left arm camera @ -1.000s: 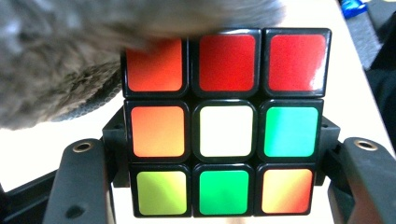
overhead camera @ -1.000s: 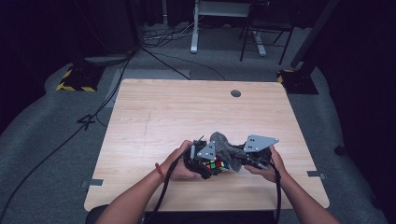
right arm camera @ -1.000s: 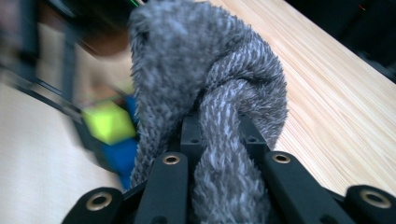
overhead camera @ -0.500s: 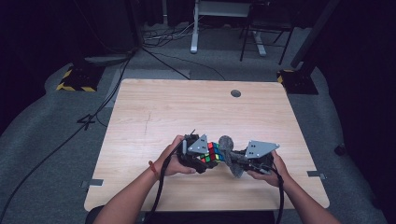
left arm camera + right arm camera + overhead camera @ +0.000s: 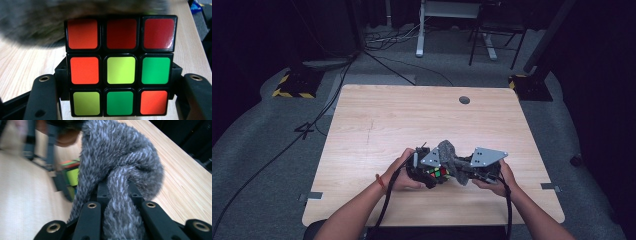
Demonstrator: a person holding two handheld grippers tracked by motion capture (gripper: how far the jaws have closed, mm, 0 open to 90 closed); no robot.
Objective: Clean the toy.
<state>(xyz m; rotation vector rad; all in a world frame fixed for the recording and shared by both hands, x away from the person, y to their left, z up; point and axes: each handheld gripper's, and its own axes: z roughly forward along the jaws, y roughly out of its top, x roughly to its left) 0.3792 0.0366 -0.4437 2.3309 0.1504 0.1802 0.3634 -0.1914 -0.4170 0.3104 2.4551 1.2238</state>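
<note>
While both hands sit low at the near edge of the wooden table (image 5: 377, 120), the left gripper (image 5: 428, 175) has its black jaws clamped on the two sides of a Rubik's cube (image 5: 120, 65), the face towards its camera showing orange, red, yellow-green and green squares. Just right of it, the right gripper (image 5: 472, 172) is pinching a fuzzy grey cloth (image 5: 120, 170), a bunched fold squeezed tight between its jaws. That cloth (image 5: 452, 161) drapes over and touches the cube's far edge, right between the two grey plates. Further up the table, a small round grommet hole (image 5: 464, 100) sits near the far edge, and beyond that, cables trail across the grey floor.
</note>
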